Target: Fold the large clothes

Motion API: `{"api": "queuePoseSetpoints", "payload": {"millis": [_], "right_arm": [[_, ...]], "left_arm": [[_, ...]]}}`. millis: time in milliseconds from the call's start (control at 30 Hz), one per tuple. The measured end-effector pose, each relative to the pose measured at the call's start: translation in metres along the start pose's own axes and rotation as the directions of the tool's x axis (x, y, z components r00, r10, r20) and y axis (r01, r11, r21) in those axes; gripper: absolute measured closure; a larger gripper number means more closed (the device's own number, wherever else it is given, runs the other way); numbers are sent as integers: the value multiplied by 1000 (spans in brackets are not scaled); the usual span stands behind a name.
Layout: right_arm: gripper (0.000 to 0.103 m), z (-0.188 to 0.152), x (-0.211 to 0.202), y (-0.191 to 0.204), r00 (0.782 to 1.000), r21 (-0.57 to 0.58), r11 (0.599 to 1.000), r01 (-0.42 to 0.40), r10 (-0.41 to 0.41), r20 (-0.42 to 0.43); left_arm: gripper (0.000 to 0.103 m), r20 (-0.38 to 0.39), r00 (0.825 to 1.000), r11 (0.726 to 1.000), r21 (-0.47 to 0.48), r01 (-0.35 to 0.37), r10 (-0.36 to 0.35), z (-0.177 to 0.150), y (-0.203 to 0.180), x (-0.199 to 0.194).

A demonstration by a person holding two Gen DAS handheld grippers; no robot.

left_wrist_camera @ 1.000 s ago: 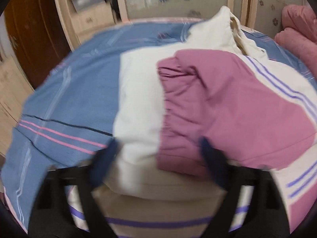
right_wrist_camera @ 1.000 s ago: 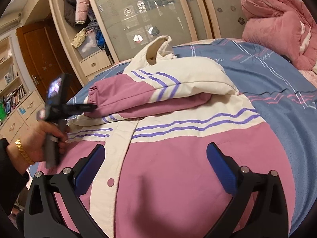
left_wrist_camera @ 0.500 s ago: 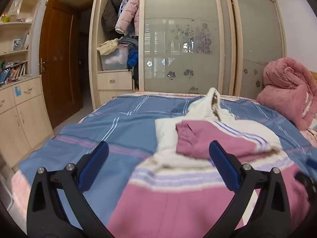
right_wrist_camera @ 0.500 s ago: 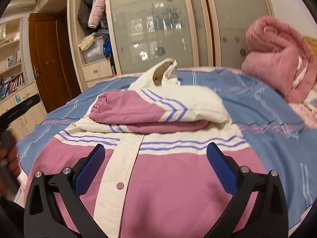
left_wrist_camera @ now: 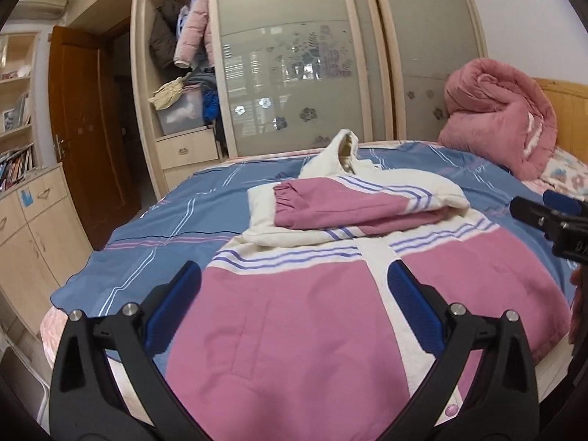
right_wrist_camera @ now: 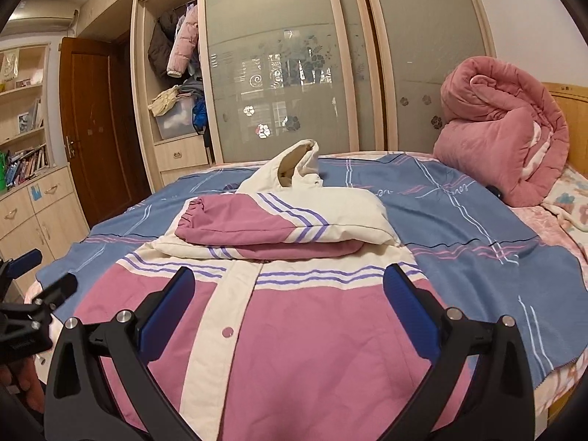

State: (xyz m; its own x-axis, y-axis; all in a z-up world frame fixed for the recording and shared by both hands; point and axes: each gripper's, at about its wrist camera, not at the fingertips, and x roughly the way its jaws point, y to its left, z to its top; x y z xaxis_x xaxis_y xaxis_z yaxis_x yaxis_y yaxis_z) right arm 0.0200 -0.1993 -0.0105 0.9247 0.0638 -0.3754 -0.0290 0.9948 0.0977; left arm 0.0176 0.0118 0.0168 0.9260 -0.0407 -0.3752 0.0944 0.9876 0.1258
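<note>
A large pink and cream hooded jacket (left_wrist_camera: 294, 330) with purple stripes lies front up on the bed; it also shows in the right wrist view (right_wrist_camera: 312, 349). Both sleeves (left_wrist_camera: 349, 207) are folded across its chest, the top one (right_wrist_camera: 257, 220) pink with a cream shoulder. The hood (right_wrist_camera: 297, 161) stands up at the far end. My left gripper (left_wrist_camera: 294, 294) is open and empty above the jacket's lower left part. My right gripper (right_wrist_camera: 290, 297) is open and empty above the lower middle. Each gripper shows at the edge of the other's view: the right (left_wrist_camera: 551, 217), the left (right_wrist_camera: 33, 286).
The bed has a blue striped sheet (left_wrist_camera: 165, 228). A rolled pink quilt (right_wrist_camera: 503, 132) lies at the head on the right by a wooden headboard (left_wrist_camera: 566, 99). Behind stand a sliding-door wardrobe (right_wrist_camera: 294, 73), low cabinets (left_wrist_camera: 33, 228) and a brown door (left_wrist_camera: 88, 139).
My left gripper has let go of the folded sleeve, opened and drawn back toward the jacket's hem. My right gripper has drawn back and levelled, still open.
</note>
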Motion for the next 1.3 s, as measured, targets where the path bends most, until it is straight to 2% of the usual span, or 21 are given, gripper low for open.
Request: {"api": "queuePoseSetpoints", "payload": {"millis": [133, 400, 600, 700, 833, 1033, 1200, 1300], "right_arm": [[1, -8, -8, 2, 1000, -8, 1000, 11, -11, 2], [1, -23, 1, 5, 999, -51, 998, 30, -32, -35], [1, -34, 1, -6, 997, -57, 996, 67, -69, -26], [1, -36, 5, -14, 995, -57, 994, 92, -94, -28], [1, -37, 10, -23, 995, -28, 996, 88, -90, -49], [1, -37, 18, -13, 995, -51, 996, 78, -80, -53], [1, -37, 28, -9, 996, -47, 997, 57, -60, -73], [1, -36, 33, -9, 995, -37, 997, 60, -63, -80]], "left_arm": [[2, 3, 1000, 1000, 25, 6, -6, -9, -8, 7], [2, -36, 999, 1000, -2, 7, -7, -26, -5, 25], [2, -9, 1000, 1000, 11, -4, 4, -23, 2, 28], [2, -42, 999, 999, -38, 6, -8, -22, 13, 36], [2, -78, 997, 997, -77, 0, -6, -21, 21, 47], [2, -67, 998, 998, -56, -4, 0, -20, 16, 47], [2, -47, 998, 996, -86, 35, -39, 5, 16, 45], [2, -10, 999, 998, -47, 45, -45, 36, 12, 46]]}}
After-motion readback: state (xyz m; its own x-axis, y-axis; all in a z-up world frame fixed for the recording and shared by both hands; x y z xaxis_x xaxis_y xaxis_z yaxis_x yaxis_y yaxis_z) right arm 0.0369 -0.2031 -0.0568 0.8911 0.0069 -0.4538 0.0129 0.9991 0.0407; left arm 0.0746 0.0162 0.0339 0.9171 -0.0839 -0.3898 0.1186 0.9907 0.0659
